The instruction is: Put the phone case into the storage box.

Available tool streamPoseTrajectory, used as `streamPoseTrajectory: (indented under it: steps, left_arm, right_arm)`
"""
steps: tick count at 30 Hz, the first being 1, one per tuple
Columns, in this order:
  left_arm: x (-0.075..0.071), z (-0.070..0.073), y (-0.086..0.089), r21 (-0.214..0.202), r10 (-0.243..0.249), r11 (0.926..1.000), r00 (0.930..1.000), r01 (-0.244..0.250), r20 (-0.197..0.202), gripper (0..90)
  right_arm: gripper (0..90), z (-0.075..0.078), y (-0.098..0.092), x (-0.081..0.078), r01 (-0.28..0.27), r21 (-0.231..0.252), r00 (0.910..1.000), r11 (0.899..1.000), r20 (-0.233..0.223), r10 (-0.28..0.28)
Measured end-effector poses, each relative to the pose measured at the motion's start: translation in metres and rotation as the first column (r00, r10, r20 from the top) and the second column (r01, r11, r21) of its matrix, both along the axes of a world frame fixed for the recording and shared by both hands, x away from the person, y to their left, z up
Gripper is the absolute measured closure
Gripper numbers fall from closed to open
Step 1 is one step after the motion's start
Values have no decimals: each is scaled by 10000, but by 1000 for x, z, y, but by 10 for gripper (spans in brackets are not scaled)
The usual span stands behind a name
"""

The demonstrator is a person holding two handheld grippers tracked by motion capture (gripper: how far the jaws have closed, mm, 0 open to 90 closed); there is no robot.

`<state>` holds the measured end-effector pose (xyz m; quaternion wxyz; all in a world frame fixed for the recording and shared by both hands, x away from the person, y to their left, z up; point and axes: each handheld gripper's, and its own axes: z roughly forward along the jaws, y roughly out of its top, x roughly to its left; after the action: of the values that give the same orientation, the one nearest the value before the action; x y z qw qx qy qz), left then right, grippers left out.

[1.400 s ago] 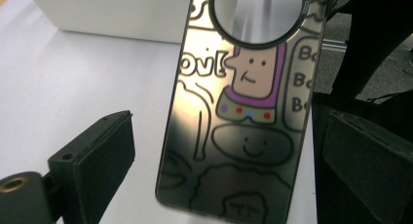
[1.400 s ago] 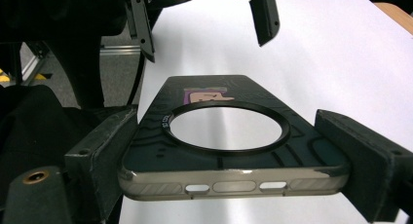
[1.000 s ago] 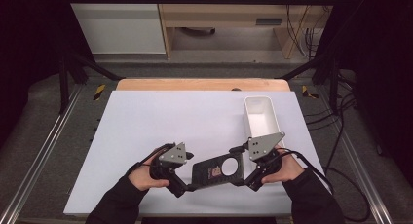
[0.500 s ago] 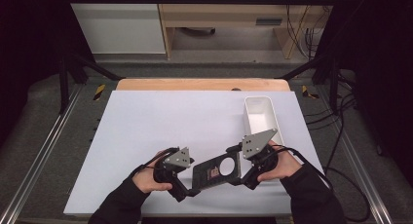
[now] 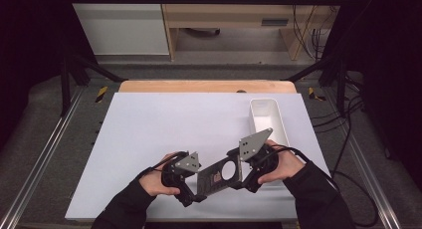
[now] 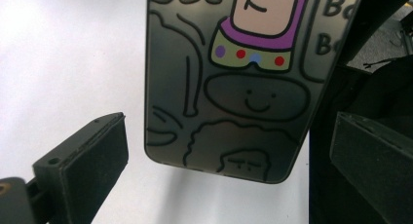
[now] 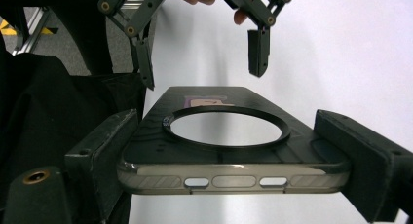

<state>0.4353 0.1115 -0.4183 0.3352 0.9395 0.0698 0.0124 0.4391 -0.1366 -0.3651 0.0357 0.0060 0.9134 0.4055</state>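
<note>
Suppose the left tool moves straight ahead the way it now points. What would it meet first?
Most likely the phone case: its near end lies between the open jaws of the left tool, straight ahead. The right tool grips its far end. Depth is hard to judge.

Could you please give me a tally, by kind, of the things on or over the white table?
Phone case, dark see-through with cartoon print, held over the table: 1
White tray, at the right side of the table: 1
Handheld grippers, left gripper and right gripper: 2
Total: 4
</note>
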Motion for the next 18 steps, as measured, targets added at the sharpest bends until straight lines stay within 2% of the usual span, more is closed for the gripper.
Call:
streamPoseTrajectory:
  steps: [5, 11, 18]
  left_arm:
    - [0, 0, -5, 439, -224, 9988, 9997, 222, 52, 1]
    - [1, -1, -10, 731, -402, 9966, 9989, 385, 223, 2]
    - [3, -1, -16, 1085, -559, 9927, 9982, 532, 218, 4]
  right_arm:
    - [121, 6, 6, 0, -71, -321, 10000, 9995, 61, 73]
    - [121, 10, 11, 0, -157, -585, 9998, 9982, 86, 162]
    - [121, 11, 18, 0, -289, -896, 9993, 9956, 199, 308]
